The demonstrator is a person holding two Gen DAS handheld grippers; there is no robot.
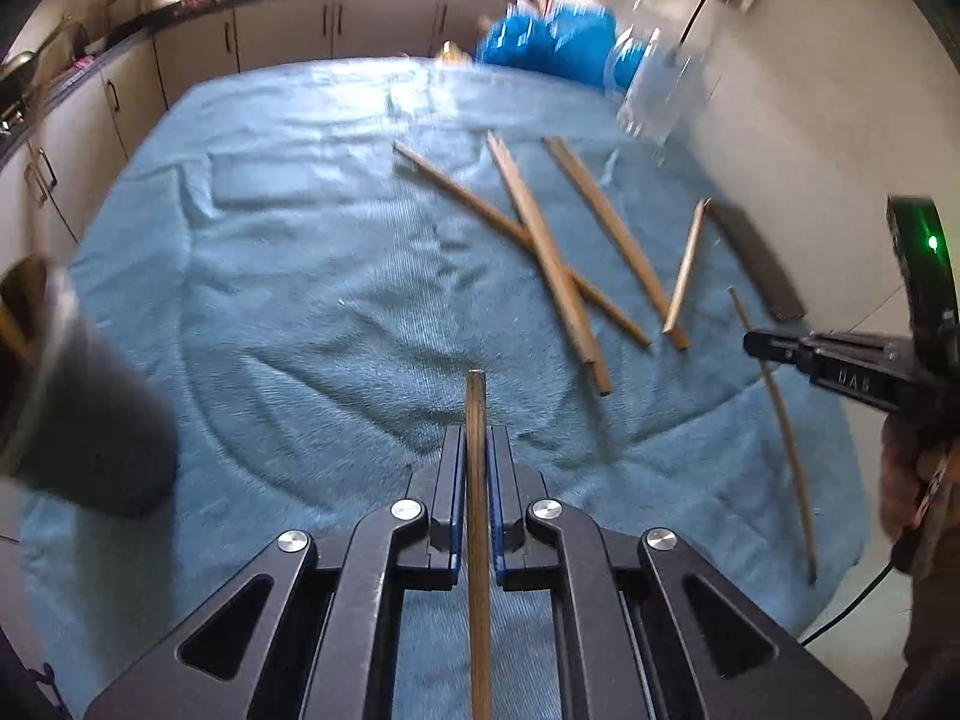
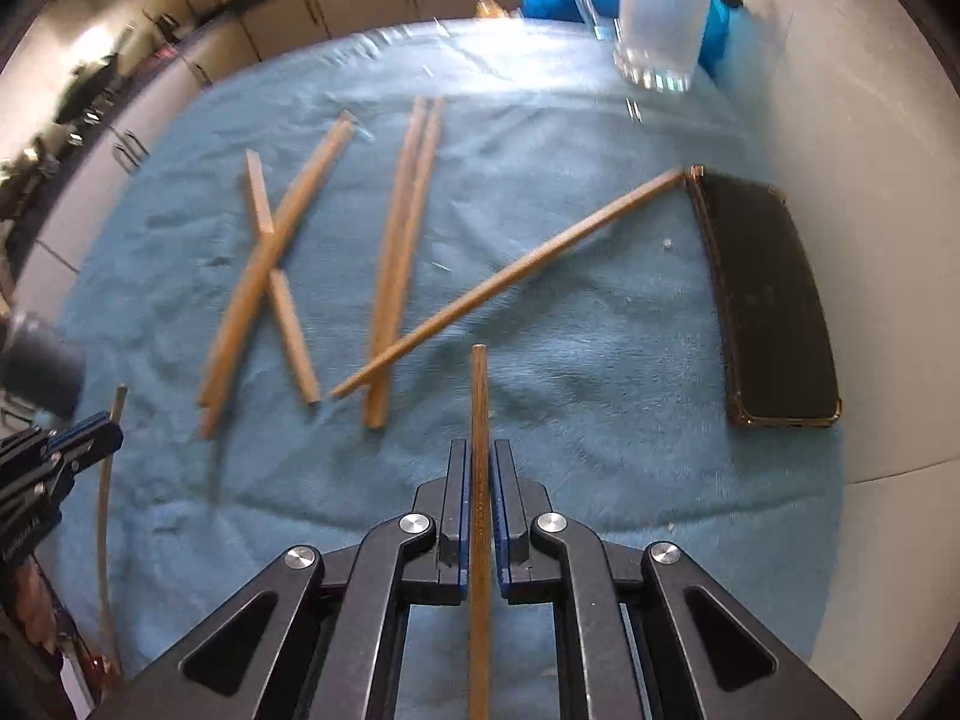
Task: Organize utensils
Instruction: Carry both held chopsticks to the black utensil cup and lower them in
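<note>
Left claw point(image 1: 477, 450) grips a wooden chopstick point(image 1: 478, 480) between its blue pads, the stick's long axis running straight up the frame, tip pointing away toward the towel's middle. Right claw point(image 2: 478, 462) clamps a second chopstick point(image 2: 479, 480) the same way, upright in the lower centre of its view. Beyond lie loose chopsticks point(image 2: 396, 252), two crossed at left point(image 2: 270, 252), on a blue towel point(image 2: 570, 330) over the surface. A black phone point(image 2: 768, 300) lies at right, a clear glass point(image 2: 660, 18) upper right, a dark cup point(image 1: 78, 402) at left.
</note>
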